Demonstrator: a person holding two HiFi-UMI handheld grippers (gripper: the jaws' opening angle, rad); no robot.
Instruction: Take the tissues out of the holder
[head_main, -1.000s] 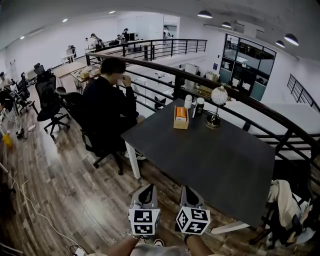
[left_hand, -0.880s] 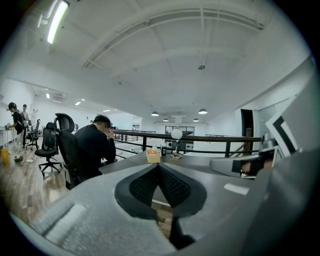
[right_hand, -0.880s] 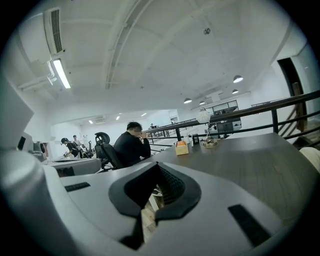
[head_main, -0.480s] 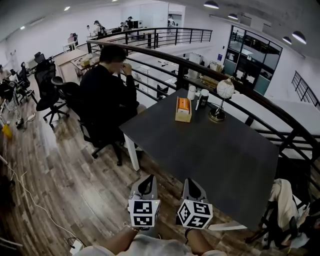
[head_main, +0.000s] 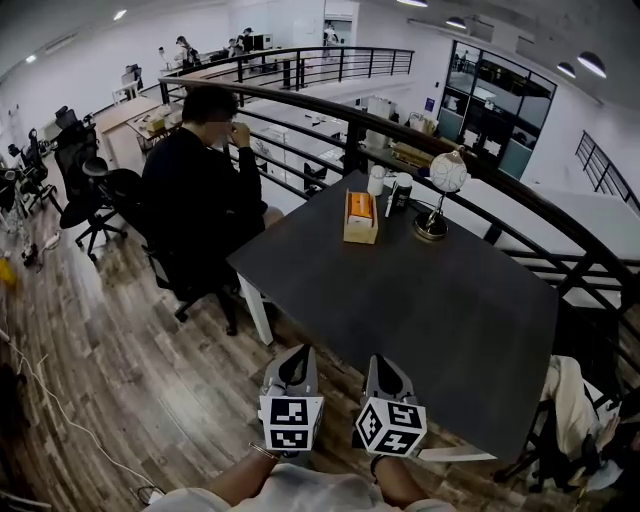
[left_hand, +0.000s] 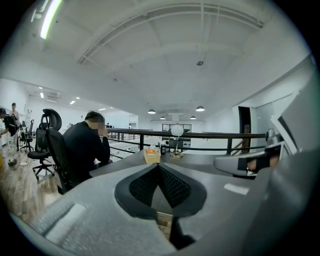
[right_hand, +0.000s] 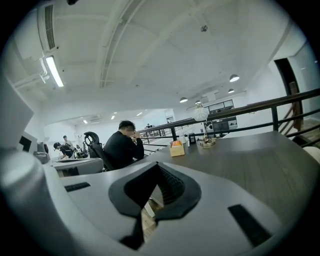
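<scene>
Meanwhile, the holder (head_main: 360, 218), with its orange-topped tissues (head_main: 359, 204), is being left untouched at the far end of the table (head_main: 430, 310), near a globe (head_main: 447, 172) and well apart from both grippers. Against a second ago, the table is being seen slightly larger in the head view, so an approach is probably being made and the reach is not yet begun. The left gripper (head_main: 296, 368) and right gripper (head_main: 386, 374) are being held low, short of the near edge, jaws pressed together on nothing.
</scene>
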